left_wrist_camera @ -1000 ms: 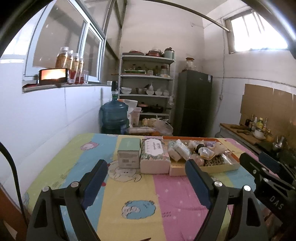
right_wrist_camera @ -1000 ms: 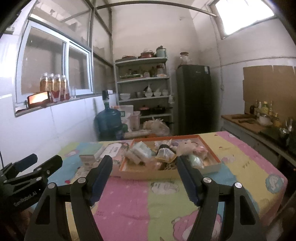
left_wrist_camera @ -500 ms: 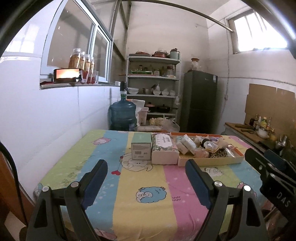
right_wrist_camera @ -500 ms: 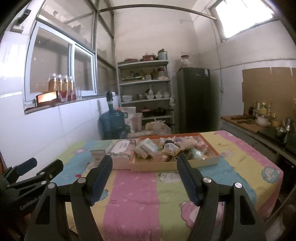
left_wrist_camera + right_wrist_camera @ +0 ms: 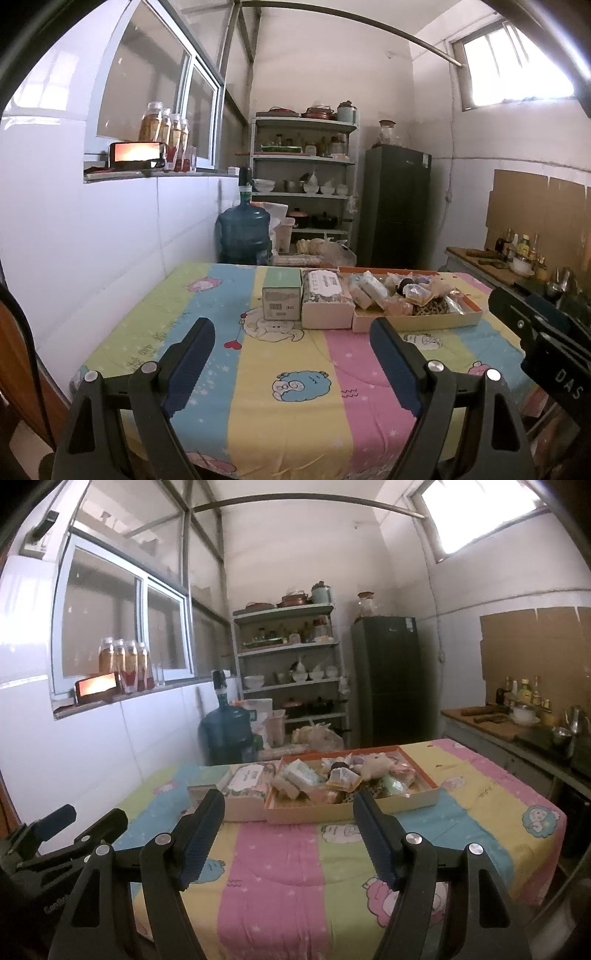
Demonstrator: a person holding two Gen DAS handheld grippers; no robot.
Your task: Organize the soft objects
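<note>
**A:** Left gripper (image 5: 291, 343) hanging above the near edge of the table (image 5: 280, 417), jaws spread wide, nothing between them. Same deal with the right gripper (image 5: 288, 814): wide apart, holding nothing, parked over the near edge too. Can spot each one at the side of the other's view.

**B:** And the soft stuff?

**A:** Piled in a shallow tray (image 5: 417, 322) with an orange rim, toward the far edge of the table, right of the middle. Mostly little wrapped packets (image 5: 364, 290), plus a beige plush toy (image 5: 376, 766) lying on top and something leopard-print (image 5: 430, 308) near the tray's front wall. Too jumbled to count.

**B:** Anything beside the tray?

**A:** Yep. Touching its left wall, a soft tissue pack (image 5: 325, 301) with a white label on top. Then a green-topped box (image 5: 281, 297) pressed against the left of that, barcode side facing the near edge. All three in a row, well away from both grippers.

**B:** Table itself?

**A:** Covered with a striped cartoon cloth (image 5: 273, 882), pink, yellow, blue, green bands running near to far.

**B:** Behind it?

**A:** Blue water jug (image 5: 243, 234) on the floor past the far edge, white shelves (image 5: 304, 177) with bowls and pots, dark fridge (image 5: 397, 206) to the right of those. Jars (image 5: 162, 125) on the windowsill along the left wall.
</note>
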